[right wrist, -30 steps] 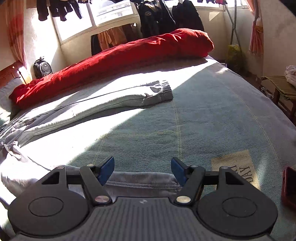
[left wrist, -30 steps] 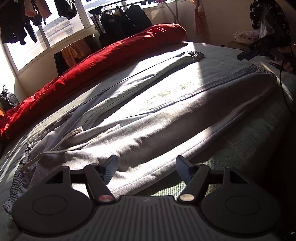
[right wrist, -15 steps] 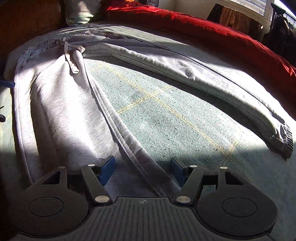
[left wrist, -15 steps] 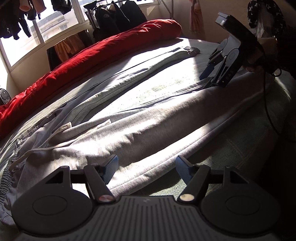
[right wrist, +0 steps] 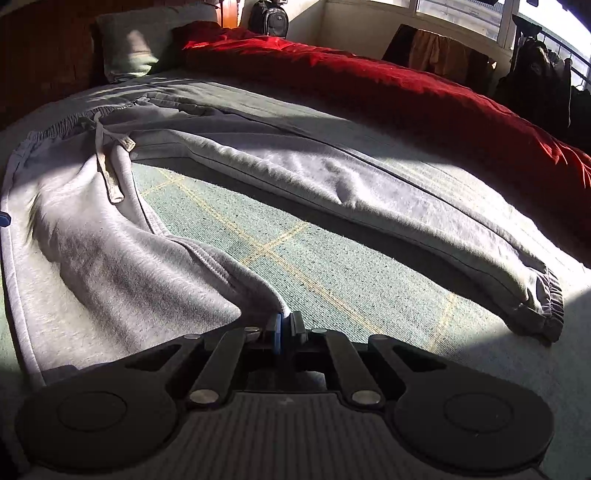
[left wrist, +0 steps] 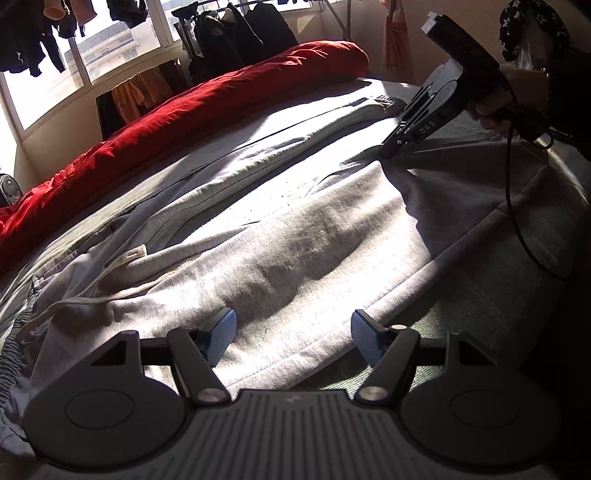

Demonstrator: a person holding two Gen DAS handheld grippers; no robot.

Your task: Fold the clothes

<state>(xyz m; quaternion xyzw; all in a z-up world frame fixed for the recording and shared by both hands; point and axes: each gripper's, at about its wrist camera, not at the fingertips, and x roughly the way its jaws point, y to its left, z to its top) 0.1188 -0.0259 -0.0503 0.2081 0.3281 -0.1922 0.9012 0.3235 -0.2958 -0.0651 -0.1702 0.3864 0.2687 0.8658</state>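
Grey sweatpants [left wrist: 280, 243] lie spread on the bed, legs apart. In the right wrist view the near leg [right wrist: 122, 266] bunches toward my right gripper [right wrist: 286, 325], which is shut on its inner seam edge. The far leg [right wrist: 369, 192] stretches to a ribbed cuff [right wrist: 546, 306]. The left wrist view shows my right gripper [left wrist: 393, 142] pinching and lifting the cloth, held by a hand [left wrist: 513, 96]. My left gripper [left wrist: 291, 338] is open, low over the near leg's outer edge, with cloth below its fingers. The waistband and drawstring [left wrist: 122, 262] lie at left.
A rolled red duvet [left wrist: 207, 114] runs along the far side of the green checked bedspread [right wrist: 280, 254]. A pillow [right wrist: 136, 48] sits at the headboard. Dark clothes hang by the window [left wrist: 236, 33]. A black cable [left wrist: 517, 206] trails from the right gripper.
My right gripper has shut on the near leg's inner seam and raised it slightly, bunching the cloth. My left gripper stays open and has shifted little.
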